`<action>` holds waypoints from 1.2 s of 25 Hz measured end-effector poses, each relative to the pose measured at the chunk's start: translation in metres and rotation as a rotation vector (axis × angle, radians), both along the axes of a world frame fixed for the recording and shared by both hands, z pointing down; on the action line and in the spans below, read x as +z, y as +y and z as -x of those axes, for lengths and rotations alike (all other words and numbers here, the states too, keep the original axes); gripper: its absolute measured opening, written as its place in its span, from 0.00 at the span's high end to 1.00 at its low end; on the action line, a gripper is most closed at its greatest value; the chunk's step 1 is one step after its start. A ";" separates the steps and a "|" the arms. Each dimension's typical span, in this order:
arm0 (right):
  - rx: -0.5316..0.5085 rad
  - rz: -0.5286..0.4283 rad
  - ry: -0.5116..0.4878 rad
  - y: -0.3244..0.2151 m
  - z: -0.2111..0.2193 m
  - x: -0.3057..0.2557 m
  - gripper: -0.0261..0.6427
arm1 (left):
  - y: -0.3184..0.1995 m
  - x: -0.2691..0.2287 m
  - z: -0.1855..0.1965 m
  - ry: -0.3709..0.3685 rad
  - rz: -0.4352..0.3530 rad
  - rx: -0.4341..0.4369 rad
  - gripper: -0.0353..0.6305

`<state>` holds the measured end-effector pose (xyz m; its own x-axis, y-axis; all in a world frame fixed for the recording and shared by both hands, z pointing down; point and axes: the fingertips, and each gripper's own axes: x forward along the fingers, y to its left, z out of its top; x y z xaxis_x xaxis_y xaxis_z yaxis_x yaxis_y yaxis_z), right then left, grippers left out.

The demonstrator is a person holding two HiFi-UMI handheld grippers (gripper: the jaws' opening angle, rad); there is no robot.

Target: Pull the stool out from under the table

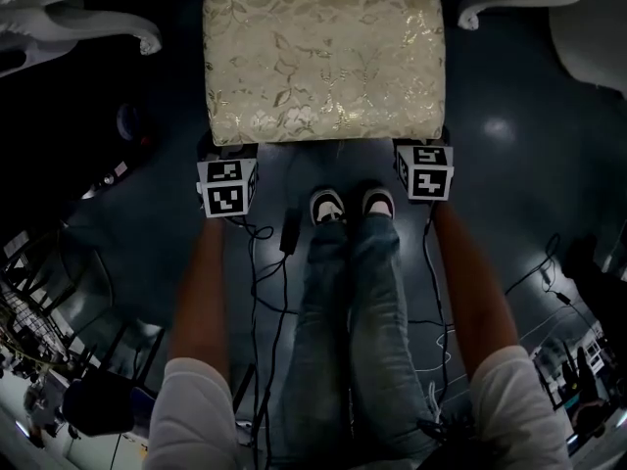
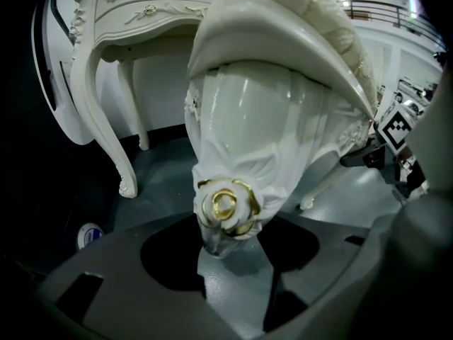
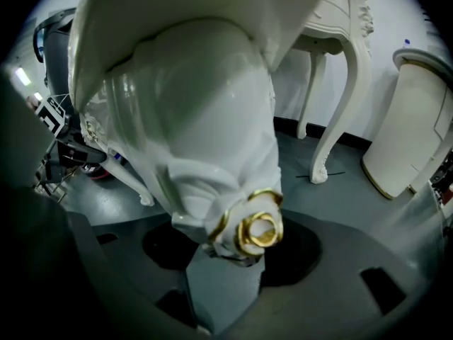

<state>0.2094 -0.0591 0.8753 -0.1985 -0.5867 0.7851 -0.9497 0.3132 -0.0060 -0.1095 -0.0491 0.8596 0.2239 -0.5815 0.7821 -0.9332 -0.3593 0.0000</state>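
The stool, with a cream floral cushion and white carved legs, stands on the dark floor in front of me. My left gripper is at its near left corner and my right gripper at its near right corner; the cushion's edge hides their tips. In the left gripper view a white stool leg with a gold rose fills the gap of the left gripper. The right gripper is shut on the other near leg in the same way. The white table's curved legs show beyond the stool.
My shoes and legs stand between the two grippers, just behind the stool. Black cables trail over the floor by my feet. A table leg stands left of the stool, another table leg and a white panel to its right.
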 end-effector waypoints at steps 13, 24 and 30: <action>0.008 0.007 0.017 0.004 -0.003 0.000 0.62 | -0.001 0.001 0.000 -0.002 0.010 -0.023 0.58; 0.000 0.028 0.021 0.004 -0.006 0.002 0.62 | 0.004 0.001 -0.002 -0.010 0.039 -0.047 0.58; -0.005 0.039 0.020 0.004 -0.006 0.000 0.62 | 0.004 0.000 -0.002 -0.015 0.051 -0.073 0.58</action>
